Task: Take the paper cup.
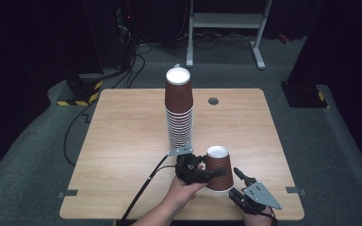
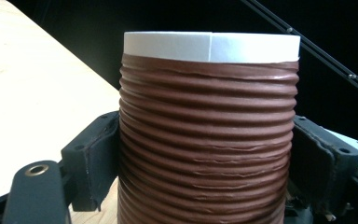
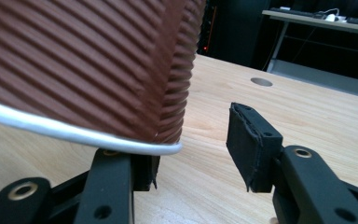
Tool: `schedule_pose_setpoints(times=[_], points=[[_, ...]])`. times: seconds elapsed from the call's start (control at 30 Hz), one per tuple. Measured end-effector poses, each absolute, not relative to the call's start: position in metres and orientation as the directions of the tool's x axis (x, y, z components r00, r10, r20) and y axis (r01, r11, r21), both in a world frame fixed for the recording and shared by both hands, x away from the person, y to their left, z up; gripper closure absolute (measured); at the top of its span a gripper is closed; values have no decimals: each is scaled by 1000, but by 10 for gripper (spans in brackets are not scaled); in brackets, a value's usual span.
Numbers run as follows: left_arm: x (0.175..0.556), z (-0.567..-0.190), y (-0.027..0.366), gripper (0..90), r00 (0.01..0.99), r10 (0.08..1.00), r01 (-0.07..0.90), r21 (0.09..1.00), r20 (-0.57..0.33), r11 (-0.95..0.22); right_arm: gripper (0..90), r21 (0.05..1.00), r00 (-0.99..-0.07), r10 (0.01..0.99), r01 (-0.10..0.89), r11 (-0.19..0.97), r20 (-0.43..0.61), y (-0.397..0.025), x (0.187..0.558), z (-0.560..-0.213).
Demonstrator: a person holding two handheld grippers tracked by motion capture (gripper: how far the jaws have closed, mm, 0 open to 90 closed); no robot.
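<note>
A single brown ribbed paper cup [image 1: 218, 168], turned upside down with its white base uppermost, hangs just above the near edge of the wooden tabletop [image 1: 122, 141], clasped across its middle by the left gripper [image 1: 206, 173], whose jaws press against the cup's two sides in the left gripper view, where the cup [image 2: 209, 135] stands between the two black pads. Just behind it, toward the middle of the tabletop, rises a tall stack of cups [image 1: 179, 110], likewise upside down and nested one over another, the topmost showing its white base. The right gripper [image 1: 238, 181] waits just beside the held cup on the person's right, its jaws spread apart and grasping nothing; in the right gripper view the cup's rolled white rim [image 3: 81, 133] hangs tilted over one jaw while the other pad stands free of it. Judged from how things lie, the work appears to be well on: most cups are already nested in the stack, and this one is either the next to be added or has just been drawn off, which the pictures cannot settle. If stacking is the aim, what remains is to carry the cup up over the stack, lower it squarely onto the top and let go.
</note>
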State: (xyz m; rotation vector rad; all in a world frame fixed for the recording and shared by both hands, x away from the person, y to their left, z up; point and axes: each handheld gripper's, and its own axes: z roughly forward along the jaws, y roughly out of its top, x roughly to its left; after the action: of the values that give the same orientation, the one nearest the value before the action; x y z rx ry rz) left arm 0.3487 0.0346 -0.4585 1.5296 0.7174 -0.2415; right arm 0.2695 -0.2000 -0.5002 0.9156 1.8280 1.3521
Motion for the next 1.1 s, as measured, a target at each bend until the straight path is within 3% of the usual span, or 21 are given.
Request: schedule_pose_setpoints(times=[0.47,1.1], points=[[352,-460,34,184,769,310,571,819,-559,62,702,974,-521,847,114,197,-110,-203,267,-500],[352,-453,35,180,775,310,556,827,-551,82,783,978,-499,857,78,192,-128,-204,262,-497]])
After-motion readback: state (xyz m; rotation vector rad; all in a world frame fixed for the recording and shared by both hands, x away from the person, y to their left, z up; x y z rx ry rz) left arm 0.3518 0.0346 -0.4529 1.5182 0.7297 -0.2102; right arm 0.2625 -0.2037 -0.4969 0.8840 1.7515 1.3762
